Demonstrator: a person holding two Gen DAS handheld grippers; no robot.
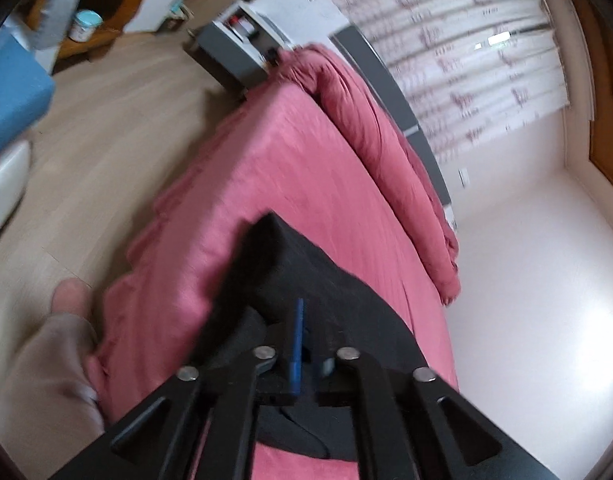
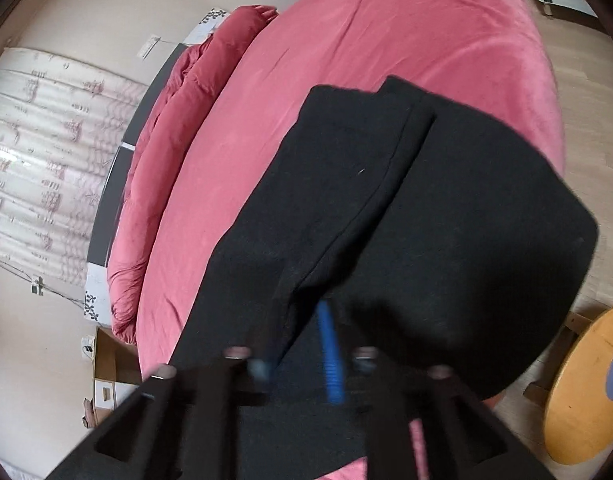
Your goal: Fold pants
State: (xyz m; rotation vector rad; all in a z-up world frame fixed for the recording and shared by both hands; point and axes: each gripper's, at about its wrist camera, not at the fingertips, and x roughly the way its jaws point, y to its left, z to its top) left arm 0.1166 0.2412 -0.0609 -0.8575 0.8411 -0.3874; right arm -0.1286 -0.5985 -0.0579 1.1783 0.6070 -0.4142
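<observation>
The black pants lie spread over a pink bed, their far end toward the bed's middle. In the left wrist view the pants run forward from my left gripper, which is shut on their near edge, blue pads pressed close with cloth between. My right gripper is shut on another part of the near edge; a blue pad shows against the black fabric. Both views are motion-blurred.
A rolled pink duvet lies along the bed's far side by a grey headboard and curtains. My leg and foot stand on the wood floor left of the bed. A round wooden stool stands right.
</observation>
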